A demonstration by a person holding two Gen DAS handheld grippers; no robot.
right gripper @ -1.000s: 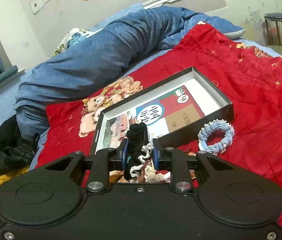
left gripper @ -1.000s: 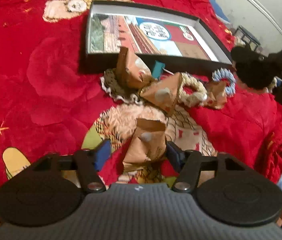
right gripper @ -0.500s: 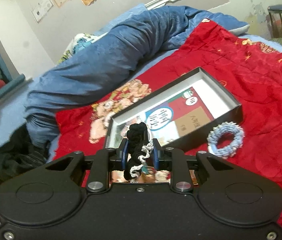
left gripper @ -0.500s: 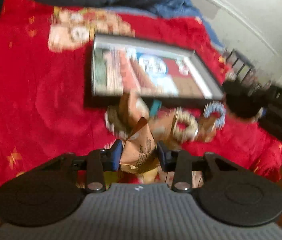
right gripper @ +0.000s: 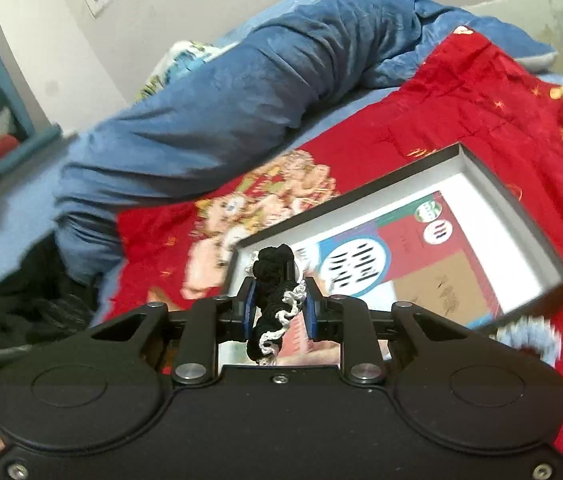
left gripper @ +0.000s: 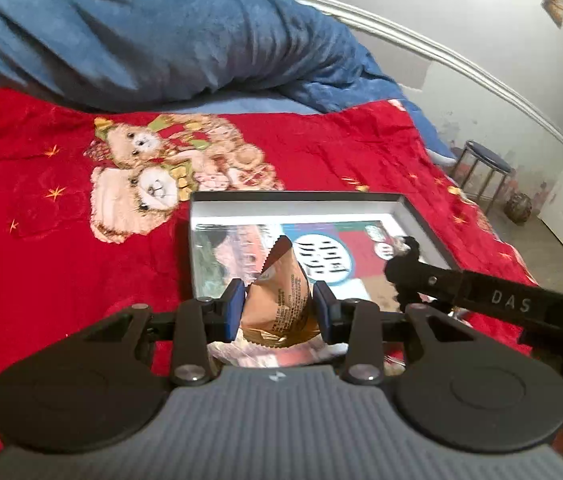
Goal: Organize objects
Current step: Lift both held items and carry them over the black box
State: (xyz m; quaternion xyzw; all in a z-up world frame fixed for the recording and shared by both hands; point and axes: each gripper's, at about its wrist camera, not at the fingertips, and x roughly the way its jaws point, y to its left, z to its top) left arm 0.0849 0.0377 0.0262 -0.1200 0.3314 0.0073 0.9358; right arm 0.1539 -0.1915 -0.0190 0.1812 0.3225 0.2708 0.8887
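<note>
Both hands were loaded over the near edge of the box (left gripper: 413,210): left gripper (left gripper: 279,308) pinched a crinkly brown packet (left gripper: 279,300), right gripper (right gripper: 279,300) clamped a black scrunchie (right gripper: 273,292), so they risked bumping or the packet sliding out short of the box.

Left tongs (left gripper: 277,310): blue-padded fingers (left gripper: 234,309) closed part-way, clamped on either side of a brown snack packet (left gripper: 279,296), held raised and pointing forward. Right tongs (right gripper: 280,306): fingers (right gripper: 250,304) drawn close together, pinching a black crocheted scrunchie with white trim (right gripper: 273,304). In the left wrist view, the right tongs' arm reaches in from the right, ahead of the left tongs.
</note>
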